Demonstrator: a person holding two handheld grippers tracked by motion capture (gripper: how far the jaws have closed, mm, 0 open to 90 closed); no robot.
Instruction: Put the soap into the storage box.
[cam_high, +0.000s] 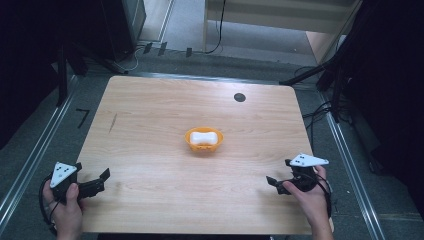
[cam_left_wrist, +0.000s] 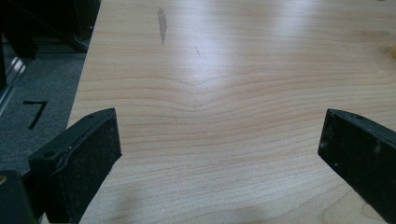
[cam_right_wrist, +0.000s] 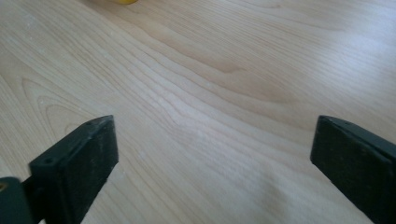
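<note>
A light wooden table (cam_high: 150, 150) carries an orange bowl (cam_high: 204, 141) near its middle, and a white, bone-shaped object (cam_high: 203, 136) lies inside the bowl. No brand, label or lettering can be read on the bowl, on the white object or on either gripper. The one mark that looks like writing is a black angular shape like a "7" on the grey floor (cam_left_wrist: 35, 113) just off the table's left edge, seen in the left gripper view and also in the high view; whether it is a numeral or only tape cannot be told. A small dark round disc (cam_high: 239, 97) sits on the tabletop near the far edge, and a short dark streak (cam_left_wrist: 162, 24) marks the wood toward the far left. The left gripper (cam_high: 99, 181) is held at the near left corner of the table, its jaws spread wide apart with bare wood between them. The right gripper (cam_high: 281, 175) is held near the near right edge, jaws likewise parted wide and empty. Both are well apart from the bowl, which lies between them and farther from the person. Each gripper bears a grey three-cornered plate with small dark dots.
</note>
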